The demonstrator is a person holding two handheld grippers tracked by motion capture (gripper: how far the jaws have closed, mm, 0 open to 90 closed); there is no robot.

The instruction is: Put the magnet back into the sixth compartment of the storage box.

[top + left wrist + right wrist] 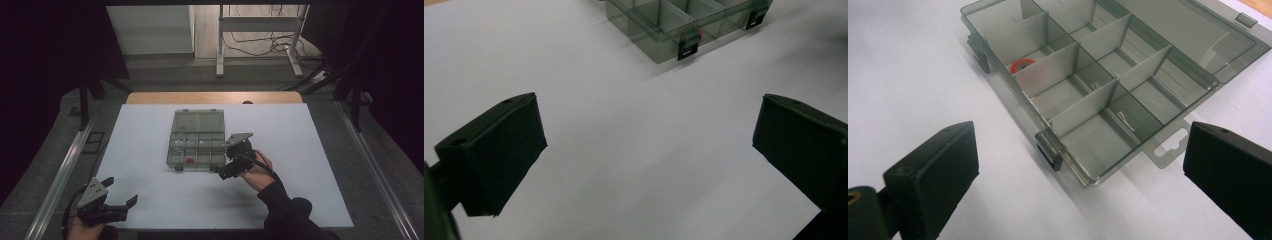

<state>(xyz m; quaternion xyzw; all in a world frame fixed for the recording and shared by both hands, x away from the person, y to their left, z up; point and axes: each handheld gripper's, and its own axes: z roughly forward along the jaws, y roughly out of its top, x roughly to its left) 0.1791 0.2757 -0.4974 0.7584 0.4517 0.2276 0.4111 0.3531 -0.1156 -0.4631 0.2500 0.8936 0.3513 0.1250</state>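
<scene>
A smoky clear organizer box lies on the white sheet, its lid folded flat at the far side. A red ring rests in a near compartment. My right gripper stands open just right of the box's near right corner, with nothing between its jaws. In the right gripper view the box, red ring and black latch lie ahead of the open gripper. My left gripper is open at the near left, far from the box; its jaws are spread wide with nothing held.
The wooden table edge shows beyond the sheet. Metal rails run along both sides. A white stand and floor cables are far behind. Bare sheet stretches between the two grippers.
</scene>
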